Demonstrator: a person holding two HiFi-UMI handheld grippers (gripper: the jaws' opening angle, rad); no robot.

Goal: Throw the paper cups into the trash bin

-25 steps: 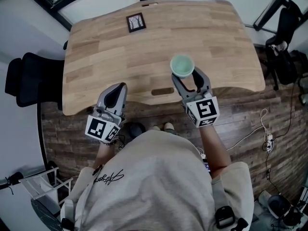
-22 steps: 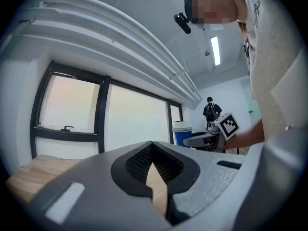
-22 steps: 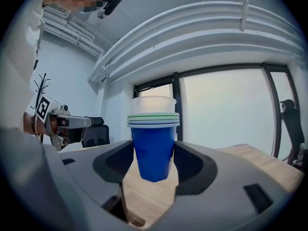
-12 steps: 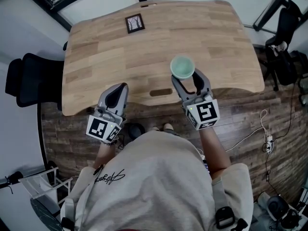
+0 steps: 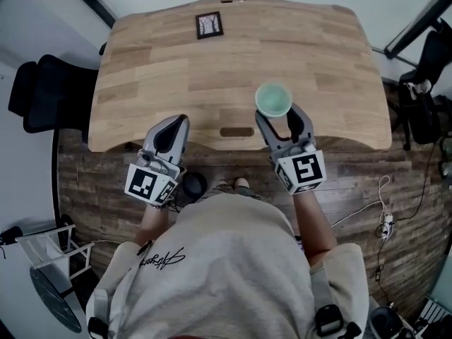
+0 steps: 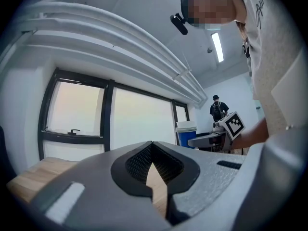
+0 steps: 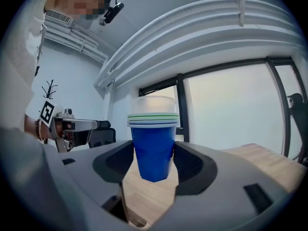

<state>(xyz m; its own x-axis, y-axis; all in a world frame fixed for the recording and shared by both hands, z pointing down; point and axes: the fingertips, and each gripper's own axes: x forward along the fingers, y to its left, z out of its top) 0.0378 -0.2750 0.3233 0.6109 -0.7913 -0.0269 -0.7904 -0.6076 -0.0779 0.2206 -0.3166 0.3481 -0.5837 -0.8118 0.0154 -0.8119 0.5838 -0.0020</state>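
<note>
Left claw (image 5: 171,127): positioned over the near edge of the wooden surface (image 5: 162,62), left of centre, jaws closed tip to tip with nothing between them. Right claw (image 5: 277,116): jaws pressed against both sides of a nested stack of paper cups (image 5: 272,99), blue cup outermost, held upright over the near right part of the surface.

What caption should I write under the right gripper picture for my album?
Right gripper clamps a blue-sided stack of nested paper cups over the pale wooden table.
</note>
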